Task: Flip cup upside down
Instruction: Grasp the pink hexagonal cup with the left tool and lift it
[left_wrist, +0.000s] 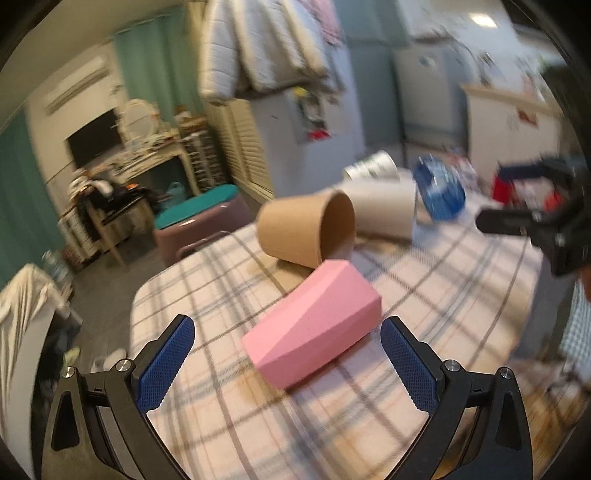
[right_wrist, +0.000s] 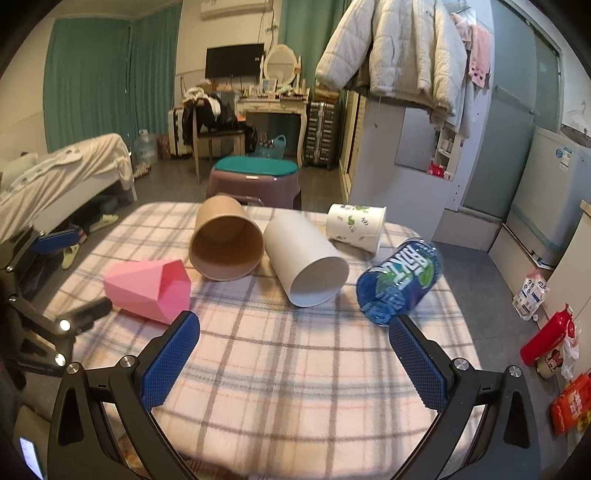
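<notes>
Several cups lie on their sides on the plaid-covered table (right_wrist: 280, 369). A pink faceted cup (right_wrist: 147, 290) lies at the left, also in the left wrist view (left_wrist: 314, 325). Beside it lie a brown paper cup (right_wrist: 225, 243) (left_wrist: 306, 230), a white cup (right_wrist: 304, 258) (left_wrist: 384, 212), a white printed cup (right_wrist: 356, 225) (left_wrist: 371, 166) and a blue printed cup (right_wrist: 400, 282) (left_wrist: 439, 194). My left gripper (left_wrist: 288, 354) is open, its fingers on either side of the pink cup's near end. My right gripper (right_wrist: 295, 358) is open and empty, short of the white cup.
A purple stool with a teal top (right_wrist: 255, 179) stands past the table's far edge. A bed (right_wrist: 62, 173) is at the left. A red bottle (right_wrist: 546, 336) and packets lie on the floor at the right. Cabinets and a fridge (right_wrist: 550, 192) stand at the right.
</notes>
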